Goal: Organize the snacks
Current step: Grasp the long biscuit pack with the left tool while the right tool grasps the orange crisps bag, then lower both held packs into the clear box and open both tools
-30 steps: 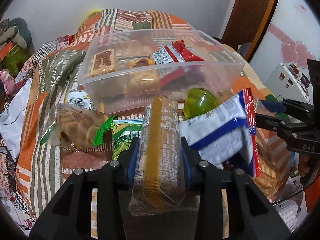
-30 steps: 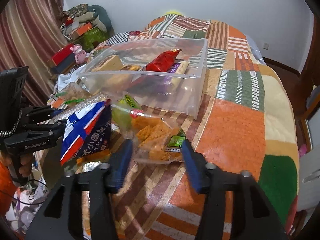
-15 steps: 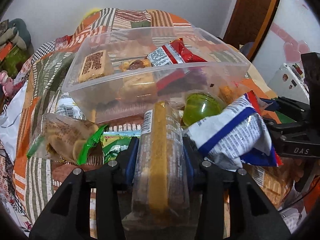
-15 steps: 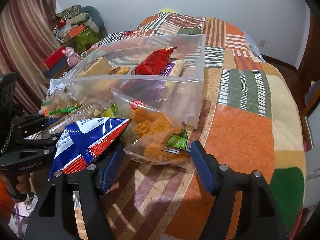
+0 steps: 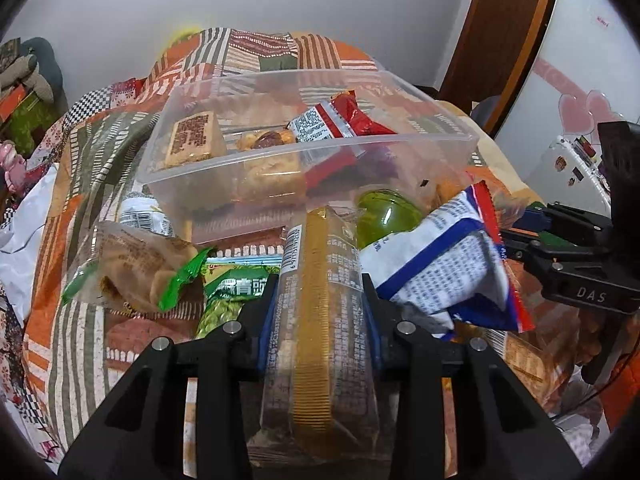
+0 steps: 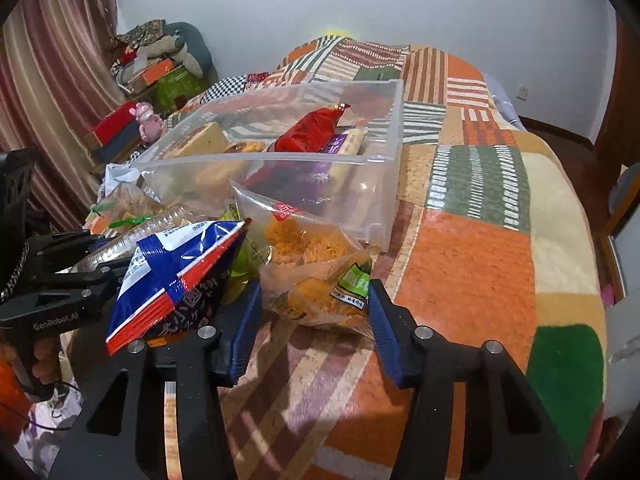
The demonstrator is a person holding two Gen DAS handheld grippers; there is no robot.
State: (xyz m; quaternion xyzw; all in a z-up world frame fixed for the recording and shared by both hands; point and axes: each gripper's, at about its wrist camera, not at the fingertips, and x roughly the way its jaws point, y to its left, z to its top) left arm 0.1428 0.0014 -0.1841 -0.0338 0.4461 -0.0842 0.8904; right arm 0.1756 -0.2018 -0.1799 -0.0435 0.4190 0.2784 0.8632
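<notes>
Two hand-held grippers in play, only one changed. Right hand-held gripper (image 6: 314, 308): jaws have just been closing, from wide a half second ago down onto the clear bag of orange crumbly snacks (image 6: 316, 268). Blue pads now sit against both sides of the bag's near end; looks like contact, though how firm the pinch is I can't tell. Bag hasn't lifted: it lies on the patchwork orange-and-green bedspread (image 6: 472, 264), just in front of the clear plastic storage tub (image 6: 384, 168).

Left hand-held gripper (image 5: 320, 312): no real change, clamped narrow on the long clear-wrapped brown biscuit sleeve with the gold strip (image 5: 320, 300), sleeve pointing up toward the tub's near wall. Tub has shifted only slightly in that view.

The blue, white and red foil packet (image 6: 172, 276), which was propped more upright a second ago, has slumped over and now leans between the two grippers, resting over the right one's left finger. Likely to get dragged or tip when either hand rises.

Tub already holds a red foil packet (image 6: 314, 132), a tan wrapped block (image 5: 194, 140) and a purple-and-cream bar (image 6: 340, 144). Still loose in front: round green glossy item (image 5: 386, 216), green pea packet (image 5: 236, 292), clear bag with a green end (image 5: 132, 268).

Reading: both hands loaded, so the next step is probably lift and drop into the tub. Roughly halfway through.
</notes>
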